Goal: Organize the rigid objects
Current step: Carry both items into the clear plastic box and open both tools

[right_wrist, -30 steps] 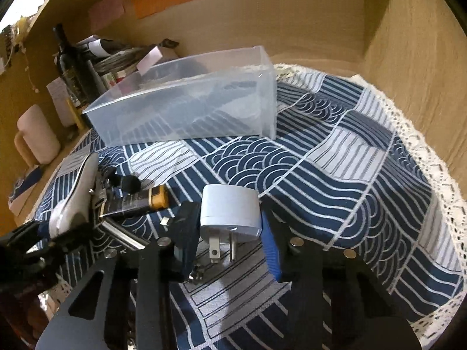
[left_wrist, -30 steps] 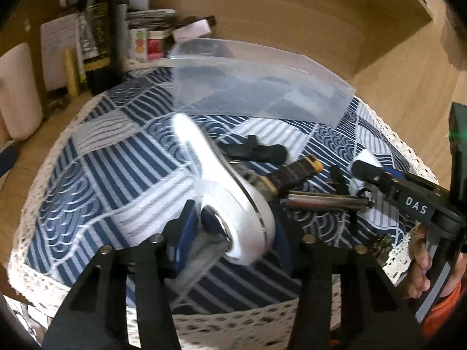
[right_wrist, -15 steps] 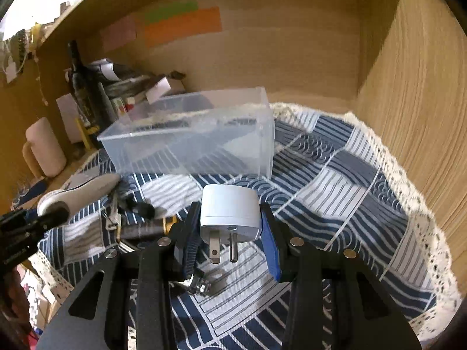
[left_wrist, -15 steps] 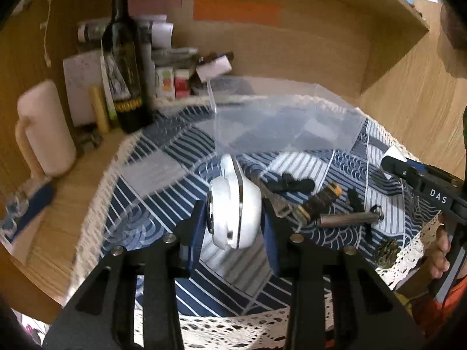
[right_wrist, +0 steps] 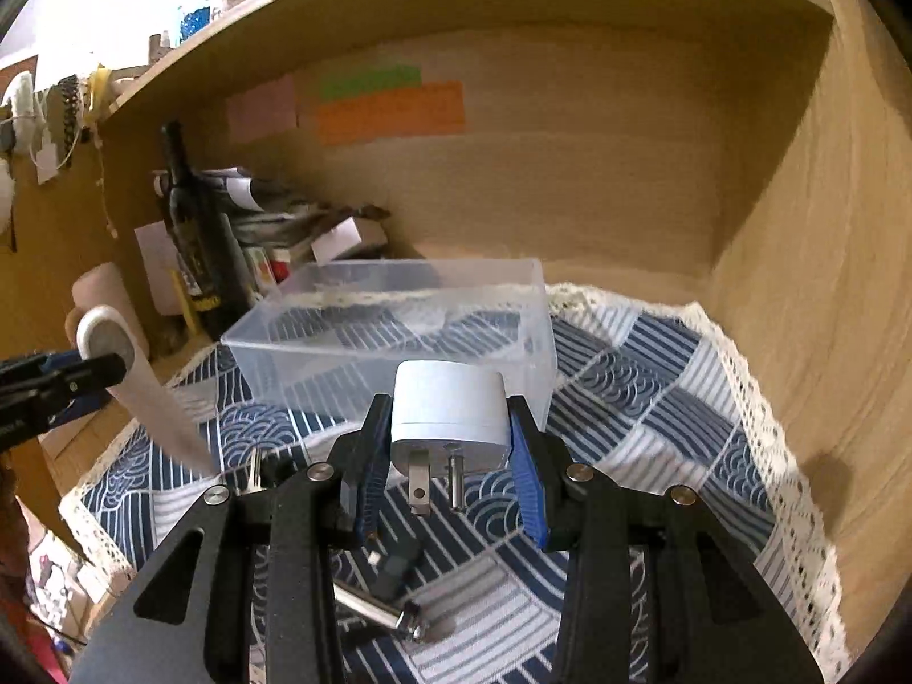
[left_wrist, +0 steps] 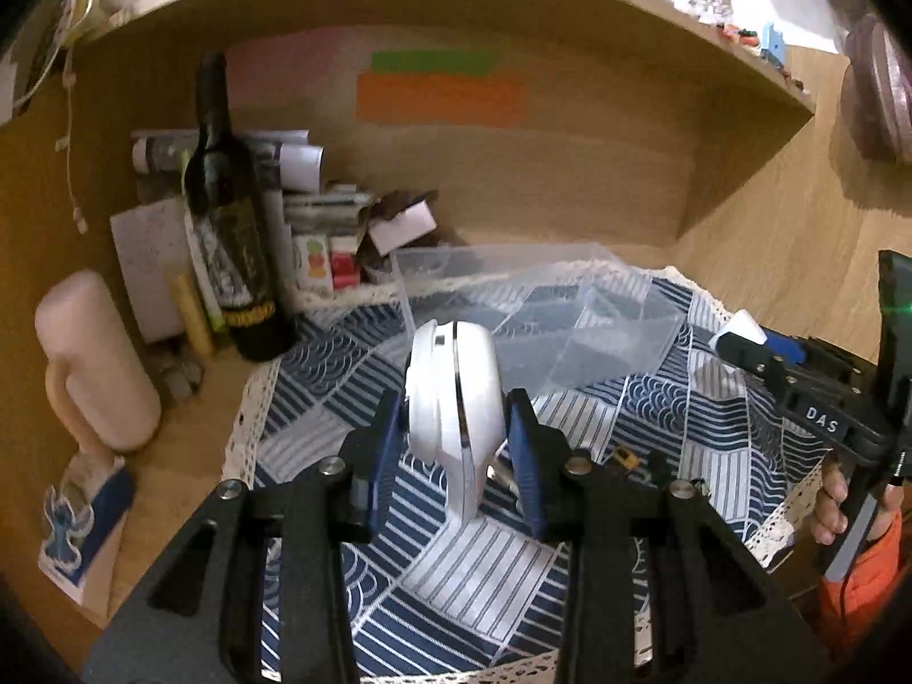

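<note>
A white shoehorn-like tool (left_wrist: 453, 399) is being held clamped between the closed jaws of the left gripper (left_wrist: 455, 444), and a white plug adapter (right_wrist: 448, 416) is being pinched, prongs toward the camera, by the right gripper (right_wrist: 446, 459). Compared with a second ago, both are being carried higher above the patterned cloth (right_wrist: 655, 399), with the clear plastic bin (right_wrist: 399, 330) now at twelve o'clock of each gripper. Loading the bin is judged close, while a metal bolt (right_wrist: 379, 613) is being left on the cloth at six o'clock.
</note>
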